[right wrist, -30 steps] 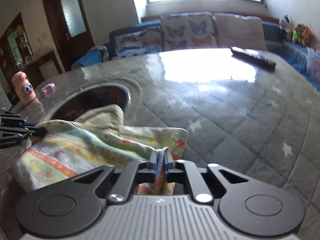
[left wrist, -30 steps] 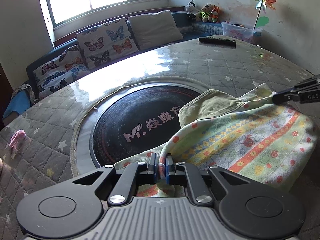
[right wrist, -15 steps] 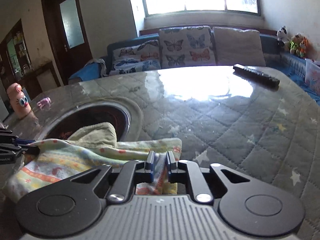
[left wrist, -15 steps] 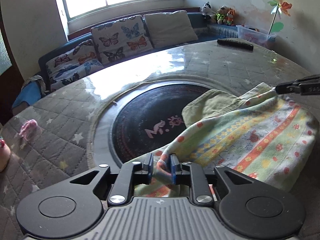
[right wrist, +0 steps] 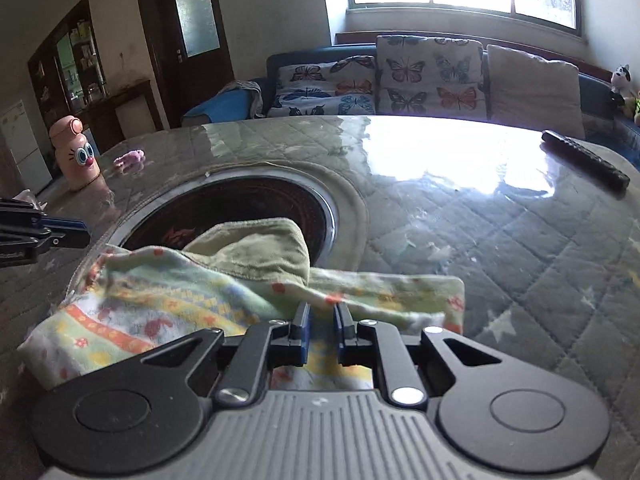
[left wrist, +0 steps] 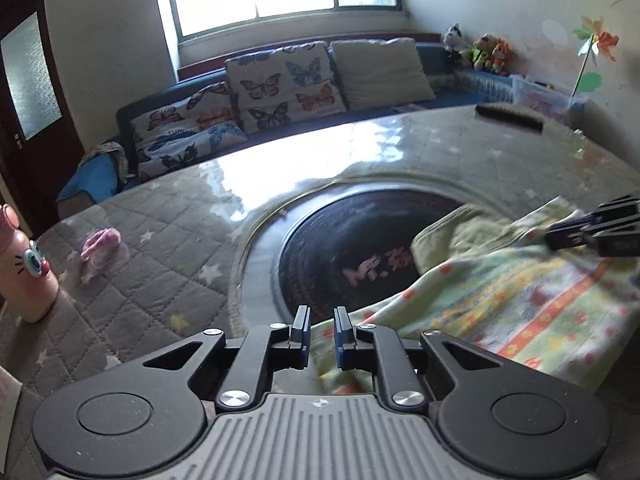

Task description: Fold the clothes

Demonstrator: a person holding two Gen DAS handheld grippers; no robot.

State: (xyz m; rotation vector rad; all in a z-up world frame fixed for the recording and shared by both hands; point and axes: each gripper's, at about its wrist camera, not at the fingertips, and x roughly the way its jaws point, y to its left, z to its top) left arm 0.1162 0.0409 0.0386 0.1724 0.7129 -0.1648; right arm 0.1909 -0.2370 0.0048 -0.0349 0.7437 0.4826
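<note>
1. Lying in a soft heap at the near edge of the round table [left wrist: 400, 152], the patterned garment [left wrist: 520, 300] partly overlaps the dark circular inset [left wrist: 340, 232] at the table's middle. One layer is doubled over, so the fold looks started but rough; squaring the edges and folding again appear to be left.
2. Left gripper [left wrist: 322, 332]: a narrow gap shows between its blue-edged pads and the jaws are closing, with no cloth pinched between them; the garment's corner lies just beyond and below the tips.
3. Right gripper [right wrist: 322, 330]: its jaws stand slightly apart above the garment's edge, and nothing looks clamped.
4. The cloth is fleecy and limp, with pale green, yellow and orange bands and small red motifs; its plain olive-green inner side is turned up in a rounded flap [right wrist: 260, 252].
5. The table wears a grey quilted cover with stars under a glossy, reflective sheet.
</note>
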